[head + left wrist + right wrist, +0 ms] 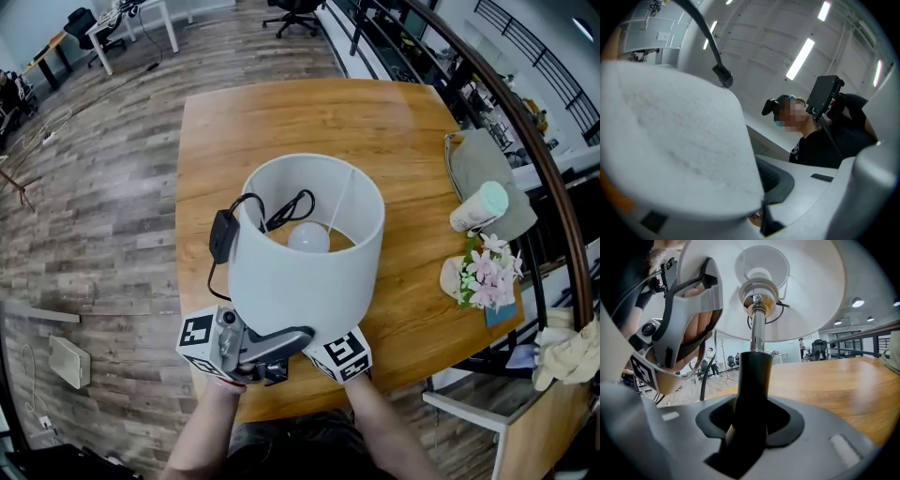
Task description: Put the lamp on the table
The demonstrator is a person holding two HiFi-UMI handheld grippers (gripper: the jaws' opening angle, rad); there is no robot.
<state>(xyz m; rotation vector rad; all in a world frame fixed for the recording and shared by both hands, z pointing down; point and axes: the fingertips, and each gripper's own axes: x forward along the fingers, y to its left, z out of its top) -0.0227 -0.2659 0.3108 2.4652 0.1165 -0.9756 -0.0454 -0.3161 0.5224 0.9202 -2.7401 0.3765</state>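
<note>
- Lamp, a white fabric drum shade on a black metal stem, hangs roughly upright over the 6 o'clock edge of the round-cornered wooden table; its base is hidden, so I cannot tell whether it touches the wood
- right gripper has its jaws clamped on the stem below the bulb socket, probably because this rigid part can carry the weight
- left gripper has its jaws all but together; the shade runs down into the slit between them and looks pinched there, likely to stop it swinging
- black power cord with an inline switch drapes over the shade's rim at 9 o'clock and coils inside beside the white bulb, presumably to keep it from trailing
- grey cloth pouch, white tube and pink flower bunch lie at the lamp's 3 o'clock, well apart from it
- grey-brown plank floor surrounds the table in an open office, with a white desk at 11 o'clock
</note>
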